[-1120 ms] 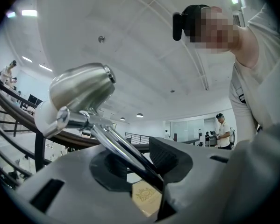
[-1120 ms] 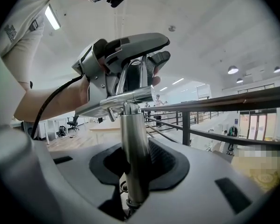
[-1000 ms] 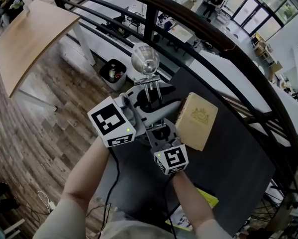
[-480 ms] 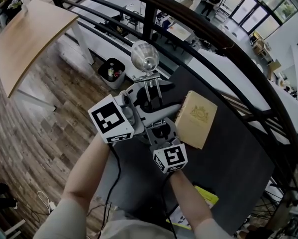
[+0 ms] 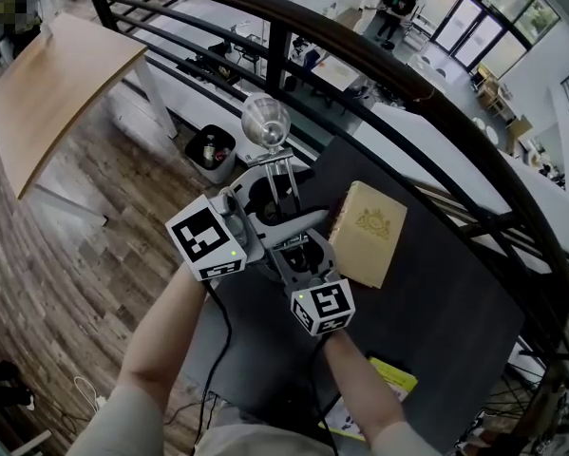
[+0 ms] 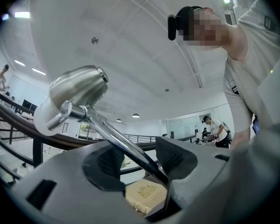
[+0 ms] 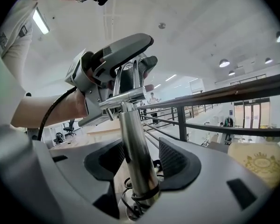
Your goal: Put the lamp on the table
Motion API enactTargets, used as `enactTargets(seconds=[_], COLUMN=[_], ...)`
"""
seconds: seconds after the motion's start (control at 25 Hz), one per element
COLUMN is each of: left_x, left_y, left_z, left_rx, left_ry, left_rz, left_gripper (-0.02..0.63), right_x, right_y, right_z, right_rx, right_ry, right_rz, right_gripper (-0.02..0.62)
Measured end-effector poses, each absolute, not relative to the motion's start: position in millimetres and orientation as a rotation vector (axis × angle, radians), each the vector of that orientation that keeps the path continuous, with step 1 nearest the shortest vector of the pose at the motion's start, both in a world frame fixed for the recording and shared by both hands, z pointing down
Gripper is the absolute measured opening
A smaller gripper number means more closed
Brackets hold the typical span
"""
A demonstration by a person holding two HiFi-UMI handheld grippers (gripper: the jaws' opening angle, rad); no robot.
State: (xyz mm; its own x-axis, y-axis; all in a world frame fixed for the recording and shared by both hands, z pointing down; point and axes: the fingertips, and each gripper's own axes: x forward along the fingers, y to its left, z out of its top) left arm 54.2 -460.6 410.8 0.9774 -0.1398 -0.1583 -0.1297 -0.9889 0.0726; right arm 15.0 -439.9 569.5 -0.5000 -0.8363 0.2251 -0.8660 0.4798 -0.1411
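A chrome lamp stands upright at the far left corner of the dark table [image 5: 436, 302], its round head [image 5: 265, 120] out toward the railing. My left gripper [image 5: 265, 190] is around the lamp's thin upper arm [image 6: 121, 141]. Its jaws are opening, and I see a gap beside the arm. My right gripper [image 5: 298, 247] is lower down, around the thick post [image 7: 135, 157] above coiled cable. Its jaws are opening too, with gaps on both sides of the post. The left gripper [image 7: 130, 76] also shows high in the right gripper view.
A tan book [image 5: 369, 234] lies on the table just right of the lamp. A dark curved railing [image 5: 379, 65] runs behind the table. Far below are a wooden table [image 5: 56, 74] and a bin [image 5: 208, 150]. Yellow paper [image 5: 388, 378] lies near me.
Both grippers stay at the lamp, which keeps its place on the table corner. The view has shifted slightly, so the lamp head sits higher in the picture.
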Motion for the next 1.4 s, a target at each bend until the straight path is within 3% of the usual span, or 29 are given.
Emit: enactTargets(seconds=[0.44,1.04,1.4], left_x=[44.7,-21.9,-39.7], left_y=[-457.8,-430.7,-380.5], left_z=[419.2,442.4,413.9], left_rx=[3.059,3.032,3.027], left_ry=[-0.226,-0.433,-0.508], left_rz=[-0.15,-0.012,-0.036], left_gripper=[0.216,0.219,0.219], right_x=[22.4,36.1,44.9], right_y=[-424.7,-387.4,-348.0], right_z=[565.5,542.3,498.4], right_rx=[1.508,1.54,1.561], right_ry=[-2.538,-2.504,-2.501], right_rz=[0.365,0.353,0.321], right_gripper=[0.232,0.232,0.232])
